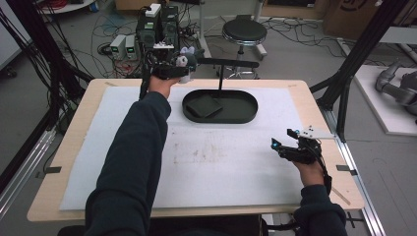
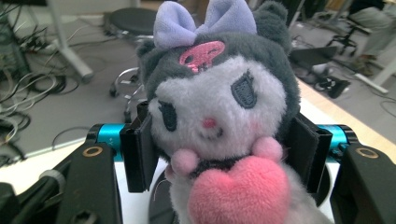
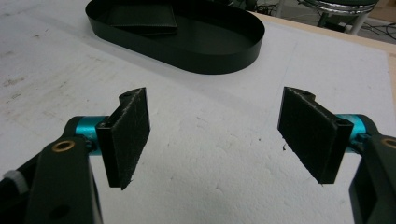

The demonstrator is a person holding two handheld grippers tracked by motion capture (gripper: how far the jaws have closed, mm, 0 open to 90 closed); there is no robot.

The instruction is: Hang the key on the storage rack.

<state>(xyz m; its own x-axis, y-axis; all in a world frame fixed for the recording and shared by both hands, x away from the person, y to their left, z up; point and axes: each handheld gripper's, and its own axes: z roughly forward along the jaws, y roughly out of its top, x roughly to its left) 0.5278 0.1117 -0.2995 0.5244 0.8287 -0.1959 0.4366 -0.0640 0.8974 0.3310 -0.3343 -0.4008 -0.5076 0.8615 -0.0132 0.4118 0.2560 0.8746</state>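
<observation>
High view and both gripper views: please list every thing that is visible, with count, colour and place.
plush toy: one, grey and white with lilac bow and pink heart, between the pads of the left hand-held gripper, at the table's far edge
oval tray: one, black, far middle of the table
flat pad: one, black, inside the tray's left part
stand with crossbar: one, black, rising from the tray
mat: one, white, covering the table
table: one, light wood
stool: one, black seat, on the floor beyond the table
left hand-held gripper: one, black and blue, shut on the plush toy
right hand-held gripper: one, black and blue, open, near right of the mat
</observation>
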